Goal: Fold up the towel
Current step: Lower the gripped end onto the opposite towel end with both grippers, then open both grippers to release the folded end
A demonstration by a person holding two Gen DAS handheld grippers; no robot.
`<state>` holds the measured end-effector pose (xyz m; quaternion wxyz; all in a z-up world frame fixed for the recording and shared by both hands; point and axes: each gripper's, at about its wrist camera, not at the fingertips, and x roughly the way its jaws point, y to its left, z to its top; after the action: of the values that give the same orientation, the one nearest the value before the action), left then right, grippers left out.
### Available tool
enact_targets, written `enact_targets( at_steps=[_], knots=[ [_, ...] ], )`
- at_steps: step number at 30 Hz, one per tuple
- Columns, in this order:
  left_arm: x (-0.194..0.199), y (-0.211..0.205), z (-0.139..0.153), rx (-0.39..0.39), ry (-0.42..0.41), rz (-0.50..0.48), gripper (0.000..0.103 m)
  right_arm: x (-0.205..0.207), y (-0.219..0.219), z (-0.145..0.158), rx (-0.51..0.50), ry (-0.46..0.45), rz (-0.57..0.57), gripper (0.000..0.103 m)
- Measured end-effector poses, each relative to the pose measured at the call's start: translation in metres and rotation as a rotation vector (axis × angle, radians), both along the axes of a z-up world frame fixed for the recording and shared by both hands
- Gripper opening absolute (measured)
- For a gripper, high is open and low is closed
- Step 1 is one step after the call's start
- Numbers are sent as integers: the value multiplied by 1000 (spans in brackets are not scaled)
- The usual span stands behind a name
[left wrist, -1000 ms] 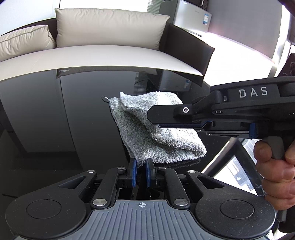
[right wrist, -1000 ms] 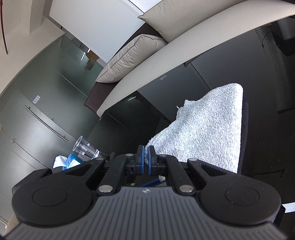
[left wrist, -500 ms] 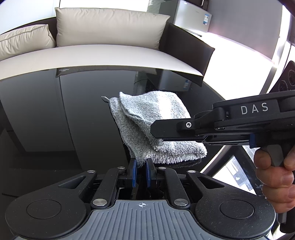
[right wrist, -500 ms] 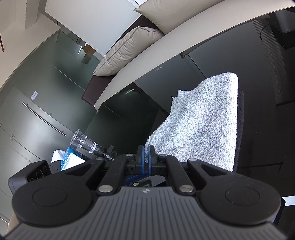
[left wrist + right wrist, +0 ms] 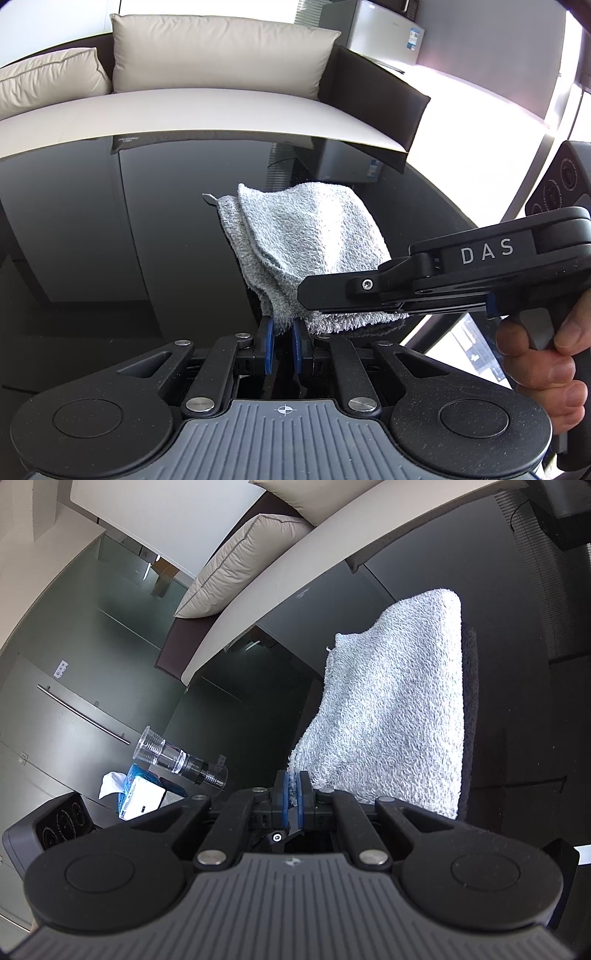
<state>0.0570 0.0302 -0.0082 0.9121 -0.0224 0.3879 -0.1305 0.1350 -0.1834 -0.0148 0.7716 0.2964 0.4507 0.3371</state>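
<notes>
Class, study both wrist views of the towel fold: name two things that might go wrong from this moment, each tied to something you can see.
1. Each hand-held gripper, left and right, pinches only a thin bit of the towel at its edge; the cloth may slip out mid-fold.
2. The glossy black table looks slick, and the layers already sit uneven at the far-left corner, so the resting part could slide and skew the fold.

I count one towel point(image 5: 310, 243), two grippers: left point(image 5: 282, 341), right point(image 5: 293, 800). One hand point(image 5: 543, 365), two cushions point(image 5: 218, 55) point(image 5: 48, 81), one clear cup stack point(image 5: 177, 758), one tissue box point(image 5: 142, 799), one glass table point(image 5: 110, 240).
</notes>
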Motion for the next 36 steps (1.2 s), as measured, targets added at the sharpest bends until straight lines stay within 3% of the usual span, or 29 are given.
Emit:
enact_targets(
  at_steps=[7, 15, 20, 21, 25, 36],
  knots=[
    [-1, -2, 1, 13, -3, 1, 14, 3, -18, 3, 11, 20, -8, 4],
    [-6, 5, 4, 16, 5, 8, 30, 7, -24, -3, 26, 49, -11, 5],
    [-7, 11, 7, -1, -1, 19, 34, 6, -28, -1, 42, 53, -8, 5],
    [-7, 12, 8, -4, -4, 22, 37, 6, -31, -1, 58, 57, -10, 8],
    [-8, 16, 11, -32, -12, 27, 43, 5, -40, 1, 130, 81, -17, 41],
    [-8, 19, 22, -84, -46, 23, 55, -2, -97, 15, 165, 33, -187, 44]
  ],
)
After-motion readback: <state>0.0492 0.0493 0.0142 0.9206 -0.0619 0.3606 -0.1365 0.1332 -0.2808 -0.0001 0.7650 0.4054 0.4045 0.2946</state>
